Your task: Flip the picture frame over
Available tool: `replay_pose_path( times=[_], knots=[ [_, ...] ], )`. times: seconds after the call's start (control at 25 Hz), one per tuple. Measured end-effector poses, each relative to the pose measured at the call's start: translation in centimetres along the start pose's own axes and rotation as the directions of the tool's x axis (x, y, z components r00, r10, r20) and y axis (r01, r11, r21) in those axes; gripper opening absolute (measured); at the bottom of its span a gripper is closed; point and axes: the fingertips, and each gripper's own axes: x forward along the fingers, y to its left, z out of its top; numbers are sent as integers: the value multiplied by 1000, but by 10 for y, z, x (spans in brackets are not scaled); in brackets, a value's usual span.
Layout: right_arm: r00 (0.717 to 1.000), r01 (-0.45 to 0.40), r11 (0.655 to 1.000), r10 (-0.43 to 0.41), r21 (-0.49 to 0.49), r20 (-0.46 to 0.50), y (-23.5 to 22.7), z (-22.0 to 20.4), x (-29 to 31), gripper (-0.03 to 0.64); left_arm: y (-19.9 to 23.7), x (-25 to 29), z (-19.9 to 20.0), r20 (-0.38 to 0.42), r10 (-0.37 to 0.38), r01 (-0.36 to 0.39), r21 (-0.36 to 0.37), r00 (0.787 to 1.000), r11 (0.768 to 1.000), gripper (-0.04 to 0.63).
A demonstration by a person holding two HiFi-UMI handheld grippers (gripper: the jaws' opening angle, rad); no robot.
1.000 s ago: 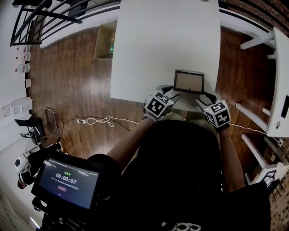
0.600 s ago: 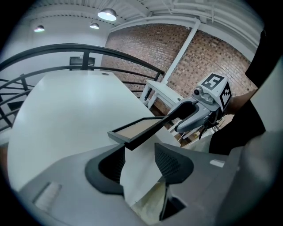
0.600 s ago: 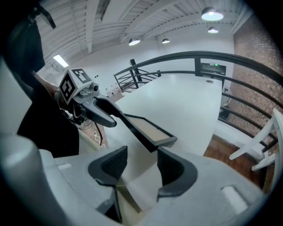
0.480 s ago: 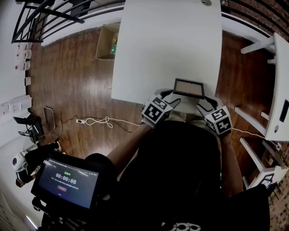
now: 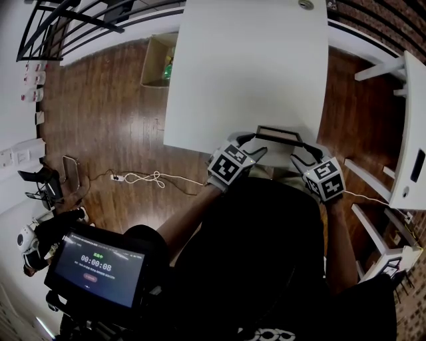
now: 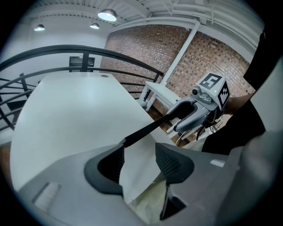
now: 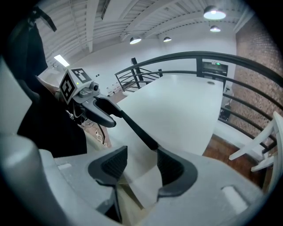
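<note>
The picture frame (image 5: 278,136) sits at the near edge of the white table (image 5: 246,66), lower centre-right in the head view. It is tipped up so steeply that it shows only as a thin dark bar. The bar spans the gap between the left gripper (image 5: 253,144) and the right gripper (image 5: 305,153), one at each end of it. Each gripper's marker cube (image 5: 231,161) is turned toward the person. Whether the frame's far edge rests on the table cannot be told.

In the left gripper view the frame (image 6: 154,126) runs from the tip of the left-hand jaw up and right to the other gripper. This gripper's jaws stand wide apart and have just been opening. Neither pad presses on the frame, and only the table top shows in the gap between them.

In the right gripper view the frame (image 7: 137,128) runs from the tip of the right-hand jaw up and left to the other gripper. These jaws are also spread wide and clamp nothing, with bare table top between them.

In the head view, left of the table lies a wooden floor (image 5: 106,126) with a white cable (image 5: 150,178) on it. A dark screen (image 5: 96,266) is at lower left and a black railing (image 5: 73,20) at upper left.
</note>
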Motion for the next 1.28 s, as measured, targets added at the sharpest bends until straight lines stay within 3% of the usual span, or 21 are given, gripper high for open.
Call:
replay_pose_path(
  times=[1.28],
  knots=[
    [999, 37, 999, -38, -14, -4, -35, 27, 10, 193, 26, 10, 32, -21, 31, -29, 99, 999, 995, 229]
  ],
)
